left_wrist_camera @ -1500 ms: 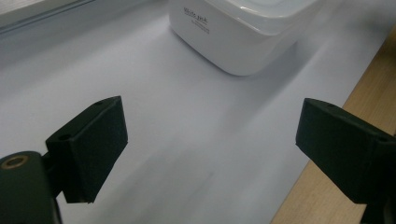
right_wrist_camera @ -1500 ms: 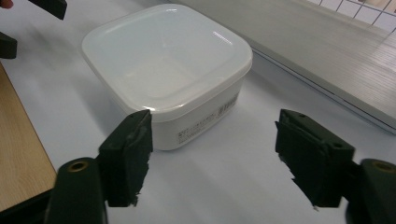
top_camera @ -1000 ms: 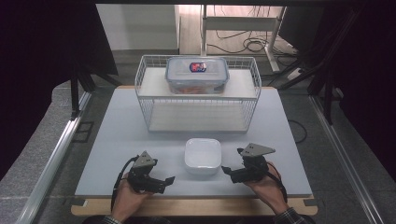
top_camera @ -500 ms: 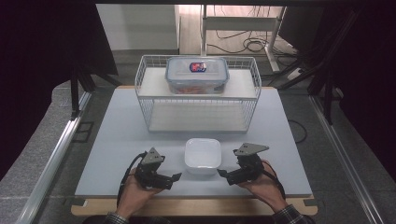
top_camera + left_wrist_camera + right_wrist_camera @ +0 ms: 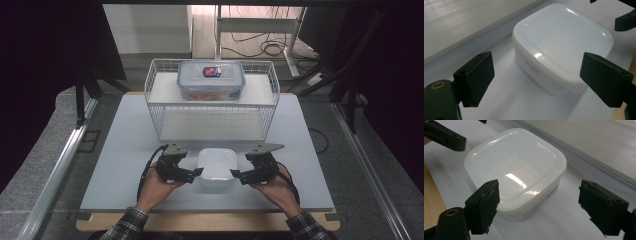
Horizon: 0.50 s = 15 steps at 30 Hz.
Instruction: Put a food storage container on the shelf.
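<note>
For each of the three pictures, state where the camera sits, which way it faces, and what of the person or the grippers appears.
High view: above the person's side, facing forward and down on the table; both hands, left gripper, right gripper.
Left gripper view: on that gripper, along its open jaws at the white container.
Right gripper view: likewise, from the opposite side.
Shared: the white container.

White table (image 5: 115, 165) bears white tub (image 5: 216, 166) and wire rack (image 5: 212, 117).
</note>
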Each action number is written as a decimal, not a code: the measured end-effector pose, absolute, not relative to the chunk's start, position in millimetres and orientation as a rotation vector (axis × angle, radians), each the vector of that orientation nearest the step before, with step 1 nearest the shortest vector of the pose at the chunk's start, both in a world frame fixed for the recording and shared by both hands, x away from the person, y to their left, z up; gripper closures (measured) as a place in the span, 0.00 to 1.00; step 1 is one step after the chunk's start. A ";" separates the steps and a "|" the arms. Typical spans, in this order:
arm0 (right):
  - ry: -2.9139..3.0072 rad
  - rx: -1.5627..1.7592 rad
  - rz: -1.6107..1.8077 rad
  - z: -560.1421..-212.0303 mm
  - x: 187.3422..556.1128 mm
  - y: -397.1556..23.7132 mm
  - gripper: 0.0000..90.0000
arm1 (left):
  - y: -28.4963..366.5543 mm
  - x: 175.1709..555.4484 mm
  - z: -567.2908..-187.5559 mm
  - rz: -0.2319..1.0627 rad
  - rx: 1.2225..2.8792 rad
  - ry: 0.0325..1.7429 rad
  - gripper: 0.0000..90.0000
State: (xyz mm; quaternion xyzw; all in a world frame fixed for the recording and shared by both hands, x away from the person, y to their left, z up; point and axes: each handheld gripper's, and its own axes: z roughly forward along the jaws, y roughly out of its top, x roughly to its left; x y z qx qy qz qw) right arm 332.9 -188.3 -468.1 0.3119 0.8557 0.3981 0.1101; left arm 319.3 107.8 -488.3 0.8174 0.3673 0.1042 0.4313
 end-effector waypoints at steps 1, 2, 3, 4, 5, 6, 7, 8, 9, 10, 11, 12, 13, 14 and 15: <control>2.516 0.922 1.173 -467.1 335.7 -186.8 0.21 | 105.0 322.6 -487.5 0.260 2.051 0.905 0.13; 2.517 0.929 1.179 -465.8 338.7 -185.0 0.21 | 101.6 325.2 -486.8 0.255 2.051 0.905 0.13; 2.513 0.933 1.186 -464.5 341.7 -182.6 0.22 | 98.3 327.5 -486.1 0.248 2.051 0.907 0.12; 2.510 0.930 1.186 -463.4 345.0 -179.9 0.22 | 95.5 329.9 -485.7 0.248 2.055 0.904 0.12; 2.506 0.930 1.176 -463.0 348.0 -176.9 0.22 | 93.3 331.8 -486.1 0.250 2.057 0.902 0.11; 2.504 0.936 1.171 -463.2 350.6 -174.2 0.22 | 92.2 333.5 -487.2 0.256 2.063 0.898 0.10; 2.503 0.942 1.171 -464.3 353.0 -172.4 0.22 | 91.3 334.2 -489.1 0.254 2.060 0.910 0.09; 2.510 0.955 1.168 -466.4 354.5 -171.3 0.22 | 91.5 334.9 -491.5 0.248 2.064 0.916 0.09; 2.517 0.961 1.165 -469.3 355.7 -170.8 0.22 | 91.7 335.8 -494.5 0.238 2.068 0.917 0.09; 2.519 0.970 1.152 -472.7 356.2 -170.8 0.21 | 91.8 336.5 -497.3 0.232 2.072 0.918 0.09; 2.523 0.975 1.146 -476.0 357.0 -171.3 0.21 | 92.7 336.6 -499.0 0.210 2.048 0.933 0.08; 2.531 0.989 1.140 -478.8 357.8 -172.2 0.21 | 93.9 337.9 -500.3 0.193 2.040 0.935 0.10; 2.533 1.016 1.165 -480.4 358.4 -173.7 0.21 | 94.5 338.5 -501.3 0.175 2.032 0.938 0.10; 2.545 1.038 1.177 -481.5 358.8 -174.8 0.21 | 95.3 339.0 -502.1 0.156 2.026 0.929 0.12; 2.555 1.049 1.189 -482.3 358.6 -175.2 0.21 | 95.5 338.7 -502.9 0.129 2.011 0.930 0.15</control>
